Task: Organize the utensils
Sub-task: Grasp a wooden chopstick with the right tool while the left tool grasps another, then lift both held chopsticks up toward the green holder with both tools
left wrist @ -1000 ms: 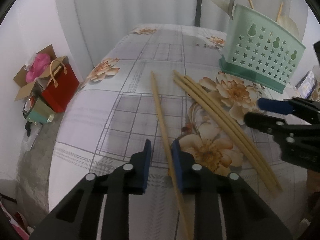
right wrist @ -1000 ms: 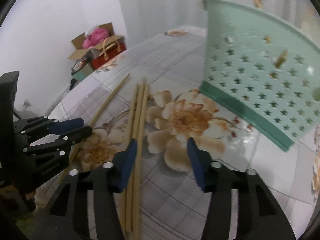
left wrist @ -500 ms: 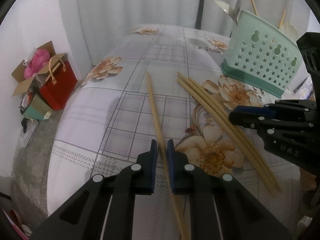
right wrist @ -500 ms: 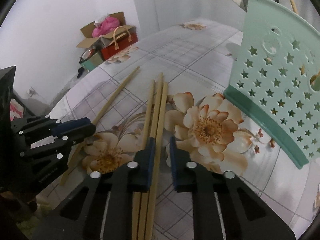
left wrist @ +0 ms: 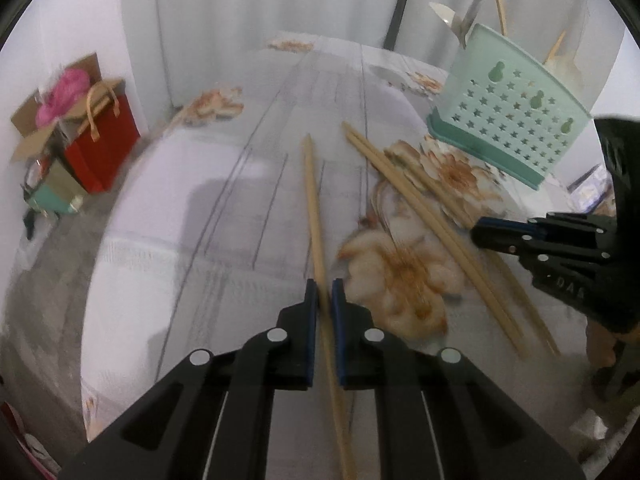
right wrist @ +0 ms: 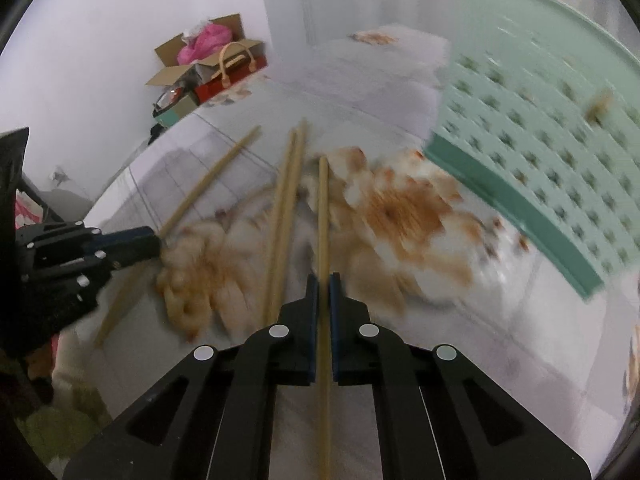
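The left gripper (left wrist: 325,292) has its blue fingers (left wrist: 311,300) pinched on a single chopstick (left wrist: 314,208), gripped low on the shaft so the long end sticks out ahead for aiming. The right gripper (right wrist: 323,286) likewise clamps its own chopstick (right wrist: 323,216), drawn away from the two remaining chopsticks (right wrist: 286,196) lying side by side on the bench (left wrist: 240,184). Taking one stick per hand probably lets both be carried together. The mint utensil holder (left wrist: 508,114) stands upright at the bench's far right, already holding utensils, the likely destination.
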